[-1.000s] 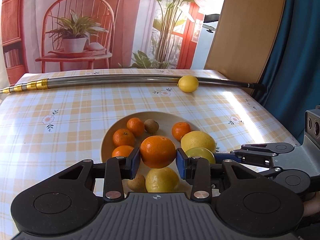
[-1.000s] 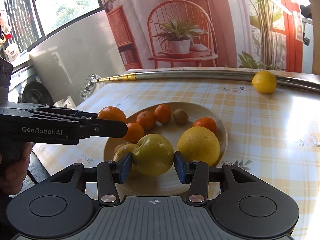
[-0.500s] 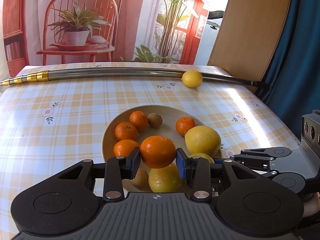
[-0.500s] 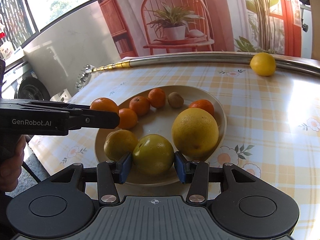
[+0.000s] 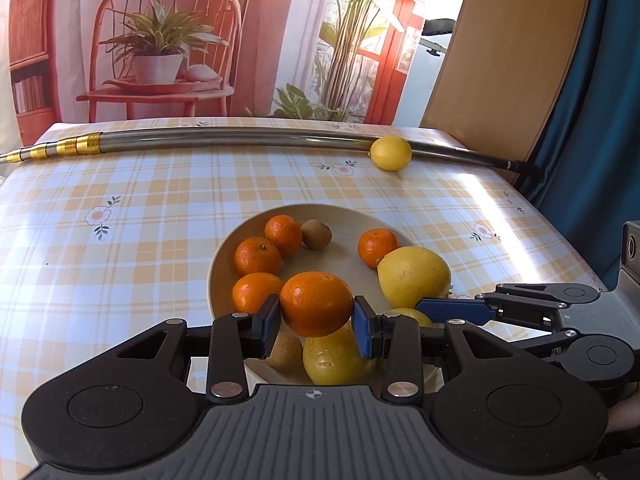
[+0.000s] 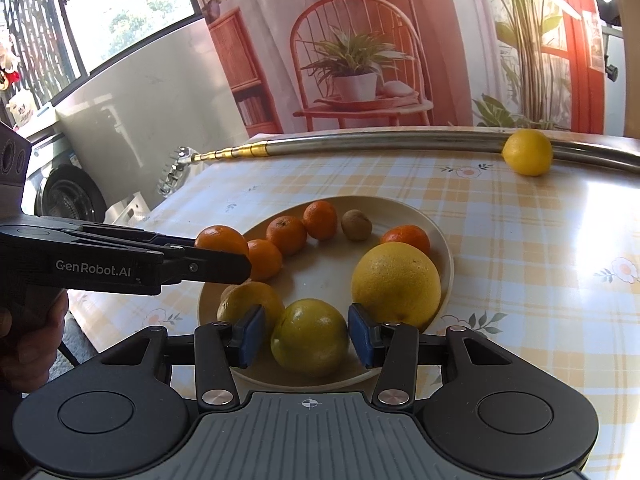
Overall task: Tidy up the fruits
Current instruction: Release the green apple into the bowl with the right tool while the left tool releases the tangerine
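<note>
Now my right gripper (image 6: 306, 340) has opened off the yellow-green fruit (image 6: 309, 337), resting on the plate (image 6: 442, 258); my left gripper (image 5: 316, 325) still clamps the orange (image 5: 316, 304).

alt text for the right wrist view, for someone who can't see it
The right gripper brackets a yellow-green round fruit resting at the near edge of a beige round plate of citrus on a yellow checked tablecloth. From the left, the left gripper holds an orange mandarin.
</note>
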Action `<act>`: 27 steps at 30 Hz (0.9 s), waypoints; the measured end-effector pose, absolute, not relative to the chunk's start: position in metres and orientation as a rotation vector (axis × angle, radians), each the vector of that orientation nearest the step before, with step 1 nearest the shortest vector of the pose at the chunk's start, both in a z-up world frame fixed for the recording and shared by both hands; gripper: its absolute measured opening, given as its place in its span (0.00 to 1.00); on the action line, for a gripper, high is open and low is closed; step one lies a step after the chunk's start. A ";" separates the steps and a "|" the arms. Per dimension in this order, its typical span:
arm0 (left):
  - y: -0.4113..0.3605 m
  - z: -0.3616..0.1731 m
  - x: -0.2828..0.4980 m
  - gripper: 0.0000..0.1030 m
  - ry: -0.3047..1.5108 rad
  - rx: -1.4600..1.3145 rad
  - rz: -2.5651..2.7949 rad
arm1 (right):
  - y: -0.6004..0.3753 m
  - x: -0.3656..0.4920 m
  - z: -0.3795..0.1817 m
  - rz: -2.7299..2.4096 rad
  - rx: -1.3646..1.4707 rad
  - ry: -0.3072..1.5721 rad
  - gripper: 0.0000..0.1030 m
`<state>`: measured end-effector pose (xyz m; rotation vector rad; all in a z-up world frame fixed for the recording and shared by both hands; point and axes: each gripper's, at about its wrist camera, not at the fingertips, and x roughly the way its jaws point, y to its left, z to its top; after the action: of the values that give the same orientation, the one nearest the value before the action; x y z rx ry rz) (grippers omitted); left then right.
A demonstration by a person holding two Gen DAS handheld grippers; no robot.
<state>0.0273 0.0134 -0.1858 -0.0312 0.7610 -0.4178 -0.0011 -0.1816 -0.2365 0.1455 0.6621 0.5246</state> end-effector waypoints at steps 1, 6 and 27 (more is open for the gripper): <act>0.013 -0.186 0.027 0.39 0.761 -0.032 -0.418 | -0.182 -0.002 -0.235 0.523 0.143 0.650 0.42; 0.014 -0.186 0.028 0.39 0.763 -0.035 -0.415 | -0.185 -0.005 -0.227 0.493 0.138 0.587 0.42; 0.011 -0.188 0.046 0.39 0.735 0.031 -0.391 | -0.212 0.002 -0.236 0.326 0.207 0.538 0.51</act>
<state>0.0463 0.0106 -0.1875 0.0307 0.7350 -0.3905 0.0018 -0.2115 -0.2363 0.2066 0.5384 0.3261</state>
